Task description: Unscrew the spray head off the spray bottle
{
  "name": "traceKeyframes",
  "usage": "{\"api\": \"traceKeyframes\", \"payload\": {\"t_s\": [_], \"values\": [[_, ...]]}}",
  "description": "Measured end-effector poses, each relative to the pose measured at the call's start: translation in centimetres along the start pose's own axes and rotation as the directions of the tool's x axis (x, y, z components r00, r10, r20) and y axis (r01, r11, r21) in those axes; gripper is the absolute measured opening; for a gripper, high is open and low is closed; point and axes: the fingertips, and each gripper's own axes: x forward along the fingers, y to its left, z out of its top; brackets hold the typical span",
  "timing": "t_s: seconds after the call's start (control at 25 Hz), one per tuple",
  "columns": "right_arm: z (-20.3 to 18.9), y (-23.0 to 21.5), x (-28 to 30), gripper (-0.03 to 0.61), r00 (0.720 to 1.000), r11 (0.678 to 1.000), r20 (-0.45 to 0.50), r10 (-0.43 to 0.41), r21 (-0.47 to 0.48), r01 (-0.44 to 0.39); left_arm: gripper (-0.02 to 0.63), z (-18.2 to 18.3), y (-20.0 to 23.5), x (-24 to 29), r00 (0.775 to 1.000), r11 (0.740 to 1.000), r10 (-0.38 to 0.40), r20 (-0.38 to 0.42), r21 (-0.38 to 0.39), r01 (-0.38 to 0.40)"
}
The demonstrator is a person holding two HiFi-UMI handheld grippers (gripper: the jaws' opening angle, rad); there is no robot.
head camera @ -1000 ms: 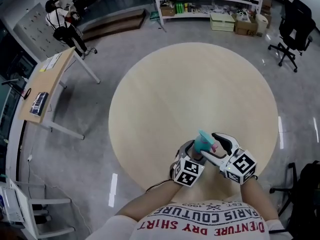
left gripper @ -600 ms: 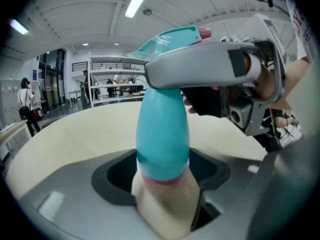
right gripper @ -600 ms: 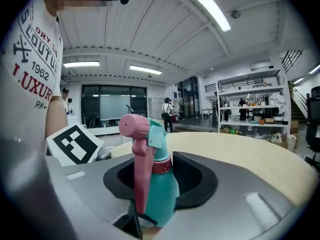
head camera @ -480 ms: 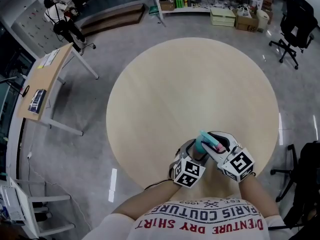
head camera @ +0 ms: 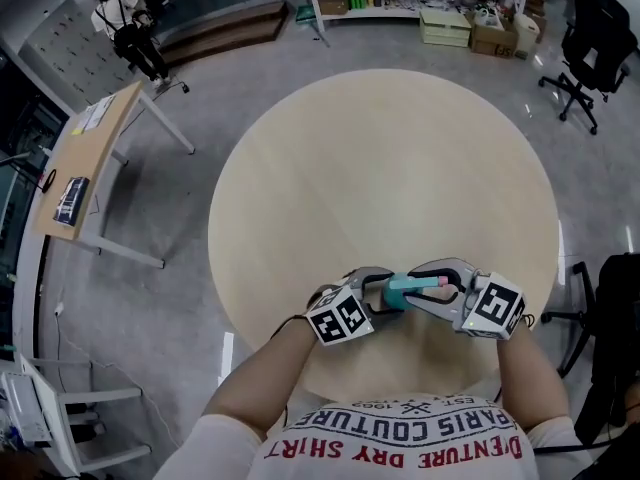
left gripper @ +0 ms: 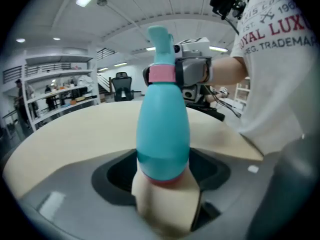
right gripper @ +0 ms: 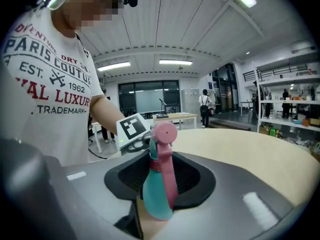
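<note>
- Desk point(head camera: 95, 153): far left, well apart from the round table point(head camera: 380, 168).
- Left gripper point(head camera: 383, 296): jaws fairly wide, clamped on the base of the spray bottle point(left gripper: 163, 129), which is held above the table's near edge.
- Right gripper point(head camera: 425, 288): jaws have just been closing, pads on the spray head point(right gripper: 156, 194).
- Table top extends far beyond both grippers.
- Office chair point(head camera: 590, 28): far right.

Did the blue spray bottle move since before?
Yes. The spray bottle has swung round: its spray head pointed toward the round table's middle, and now it points to the right, along the table's near edge.
</note>
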Motion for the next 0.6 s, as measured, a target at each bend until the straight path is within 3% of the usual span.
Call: {"api": "traceKeyframes", "payload": {"t_s": [0.12,0.24,0.44,0.6], "values": [[0.1,0.2,0.1,0.133,0.999,0.999,-0.001,0.032,0.01,-0.032,0.321,-0.1,0.0,-0.3,0.997,0.996,-0.072,-0.037,0.044,0.074],[0.3,0.0,0.3,0.137,1.0,1.0,0.015,-0.002,0.018,0.001,0.321,-0.1,0.0,-0.3,0.998,0.998,-0.059,-0.015,0.01,0.059],[0.8,-1.0,-0.5,0.179,0.974,0.976,0.075,-0.216,0.054,0.212,0.322,-0.1,0.3,-0.4,0.997,0.993,0.06,0.051,-0.106,-0.054],[1.3,-1.4,-2.8,0.212,0.892,0.9,0.137,-0.43,0.141,0.412,0.322,-0.7,0.6,-0.8,0.976,0.955,0.215,0.035,-0.214,-0.203]]}}
